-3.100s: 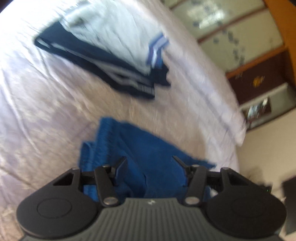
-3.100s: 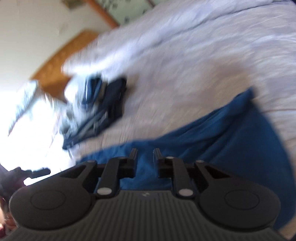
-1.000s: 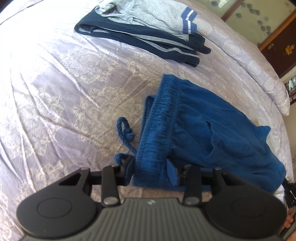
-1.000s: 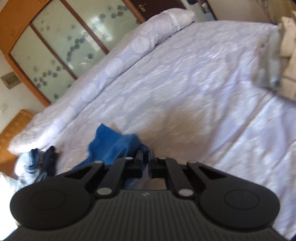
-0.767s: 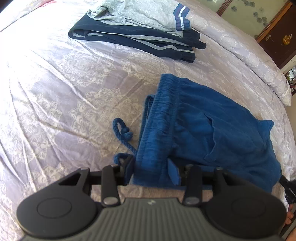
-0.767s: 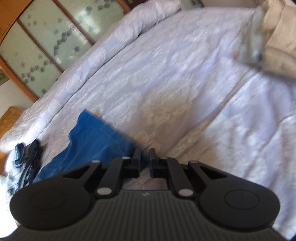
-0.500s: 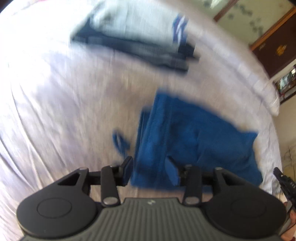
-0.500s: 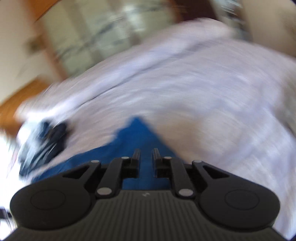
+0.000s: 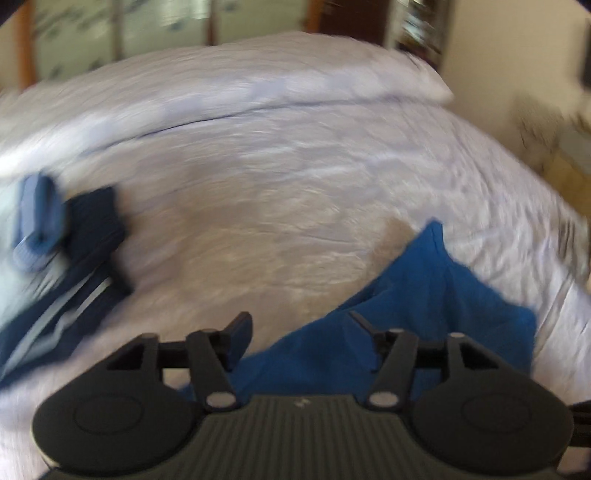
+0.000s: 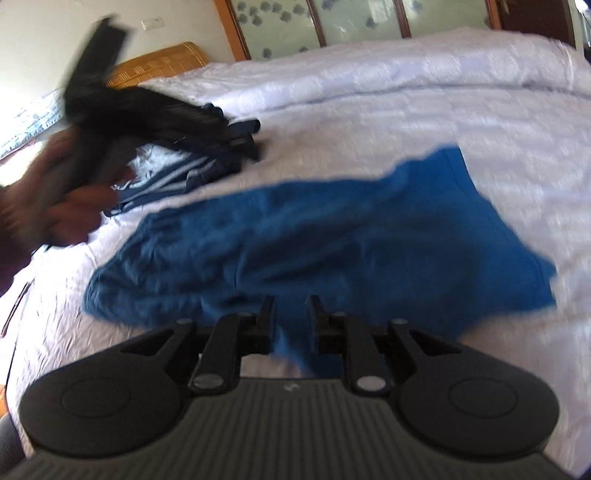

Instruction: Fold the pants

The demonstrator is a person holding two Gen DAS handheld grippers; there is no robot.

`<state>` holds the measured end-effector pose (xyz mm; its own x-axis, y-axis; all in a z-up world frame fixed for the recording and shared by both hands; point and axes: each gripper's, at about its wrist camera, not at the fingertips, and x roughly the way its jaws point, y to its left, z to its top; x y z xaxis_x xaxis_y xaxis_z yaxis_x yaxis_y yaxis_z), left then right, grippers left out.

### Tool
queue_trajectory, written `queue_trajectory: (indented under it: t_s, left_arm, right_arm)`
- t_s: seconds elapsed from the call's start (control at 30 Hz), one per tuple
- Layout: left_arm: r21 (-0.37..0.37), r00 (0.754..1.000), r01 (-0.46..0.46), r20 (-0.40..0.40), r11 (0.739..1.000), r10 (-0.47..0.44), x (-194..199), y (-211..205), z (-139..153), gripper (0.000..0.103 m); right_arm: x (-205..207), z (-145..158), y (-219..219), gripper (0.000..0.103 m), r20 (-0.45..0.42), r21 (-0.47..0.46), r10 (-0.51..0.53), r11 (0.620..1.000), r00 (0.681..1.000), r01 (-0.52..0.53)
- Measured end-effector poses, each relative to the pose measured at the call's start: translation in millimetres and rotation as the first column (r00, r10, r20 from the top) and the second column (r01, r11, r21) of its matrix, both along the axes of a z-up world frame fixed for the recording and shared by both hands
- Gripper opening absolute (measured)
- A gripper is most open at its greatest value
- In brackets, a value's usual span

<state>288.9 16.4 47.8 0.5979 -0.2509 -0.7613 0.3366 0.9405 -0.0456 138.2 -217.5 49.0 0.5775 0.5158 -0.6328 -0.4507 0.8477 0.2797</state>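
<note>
The blue pants (image 10: 332, 229) lie spread flat across the white bedspread (image 10: 424, 103), waistband to the left. My right gripper (image 10: 290, 310) hovers over their near edge; its jaws are opening, a narrow gap shows blue cloth below, and the pads press on nothing. In the blurred left wrist view my left gripper (image 9: 297, 325) is above the bed with its jaws opening wide. One end of the blue pants (image 9: 424, 314) lies under its right finger, not gripped. A person's hand (image 10: 70, 199) holds that left tool at the far left of the right wrist view.
A stack of folded navy and grey striped clothes (image 9: 85, 258) sits at the left, also the same stack (image 10: 192, 173) behind the hand. A long pillow roll (image 9: 258, 92) lines the far side. A wooden headboard (image 10: 159, 62) and glass-panel doors (image 10: 351, 18) stand beyond.
My left gripper let go of the waistband, widened and swung away to the right while rolling. My right gripper went from shut on the leg end to apart. The pants now rest flat.
</note>
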Motion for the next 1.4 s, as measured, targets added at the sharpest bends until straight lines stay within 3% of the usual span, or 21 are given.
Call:
queue_trajectory:
  t_s: [0.13,0.17,0.23,0.3,0.37,0.4,0.43,0.57,0.67,0.77,0.8,0.87,1.07,1.13,1.3,1.4]
  left_arm:
    - [0.046,0.993,0.11,-0.047,0.993,-0.108,9.2,-23.0,-21.1,0.059]
    - [0.068,0.989,0.135,-0.066,0.989,-0.13,10.7,-28.7,-25.6,0.054]
    - [0.132,0.986,0.146,-0.1,0.98,-0.133,13.0,-37.4,-35.3,0.035]
    - [0.147,0.985,0.133,-0.133,0.98,-0.114,17.3,-39.8,-42.2,0.012]
    - [0.13,0.987,0.109,-0.13,0.986,-0.092,20.0,-39.9,-43.7,0.007]
    - [0.144,0.991,0.095,-0.107,0.985,-0.08,18.9,-40.3,-43.0,0.006]
    - [0.166,0.995,0.073,-0.078,0.983,-0.061,18.5,-41.2,-43.5,0.006]
    - [0.168,0.994,-0.029,-0.097,0.985,0.046,31.3,-36.0,-53.2,0.006]
    - [0.192,0.995,-0.058,-0.072,0.98,0.073,34.9,-40.9,-55.5,0.006]
    - [0.243,0.991,-0.112,-0.043,0.964,0.126,38.0,-42.6,-58.4,0.021]
    - [0.238,0.989,-0.121,-0.051,0.964,0.137,37.2,-40.3,-55.3,0.029]
    - [0.191,0.988,-0.125,-0.07,0.973,0.141,29.3,-31.6,-42.7,0.031]
    - [0.039,0.978,-0.2,-0.05,0.979,0.202,-40.5,28.4,1.3,0.039]
    - [0.043,0.962,-0.268,-0.049,0.962,0.27,-71.9,51.2,8.7,0.039]
    - [0.134,0.905,-0.421,-0.009,0.897,0.426,-153.9,74.4,14.0,0.039]
    - [0.112,0.877,-0.474,-0.026,0.873,0.479,-190.7,76.8,16.1,0.039]
  right_arm:
    - [-17.7,-8.0,4.3,0.034,0.051,-0.071,0.06,0.996,0.997,-0.056]
    - [-20.2,-9.5,8.4,0.034,0.074,-0.105,0.083,0.992,0.994,-0.075]
    - [-26.8,-12.5,15.1,0.035,0.123,-0.177,0.123,0.979,0.985,-0.1]
    - [-27.6,-15.5,19.2,0.034,0.16,-0.24,0.137,0.966,0.977,-0.096]
    - [-25.4,-19.5,22.8,0.033,0.176,-0.279,0.144,0.956,0.974,-0.091]
    - [-24.6,-21.9,23.2,0.022,0.178,-0.294,0.149,0.951,0.973,-0.092]
    - [-24.2,-22.9,23.1,0.009,0.184,-0.314,0.15,0.945,0.971,-0.087]
    - [-25.8,-19.7,13.3,0.007,0.157,-0.279,0.138,0.956,0.978,-0.09]
    - [-28.8,-19.6,7.4,0.006,0.124,-0.256,0.13,0.962,0.984,-0.095]
    - [-27.5,-23.2,2.2,0.006,0.108,-0.203,0.089,0.977,0.99,-0.066]
    - [-27.9,-22.8,1.8,0.009,0.106,-0.194,0.084,0.979,0.991,-0.063]
    - [-30.3,-19.3,3.3,0.014,0.105,-0.193,0.087,0.979,0.991,-0.066]
    - [-33.9,-2.1,-26.8,0.022,0.037,-0.005,-0.04,0.999,0.999,0.04]
    - [-36.8,2.5,-33.5,0.022,0.012,0.019,-0.078,0.997,0.997,0.077]
    - [-51.4,7.5,-30.9,0.023,-0.07,0.044,-0.136,0.989,0.988,0.139]
    - [-63.9,7.1,-20.9,0.024,-0.147,0.091,-0.146,0.983,0.978,0.16]
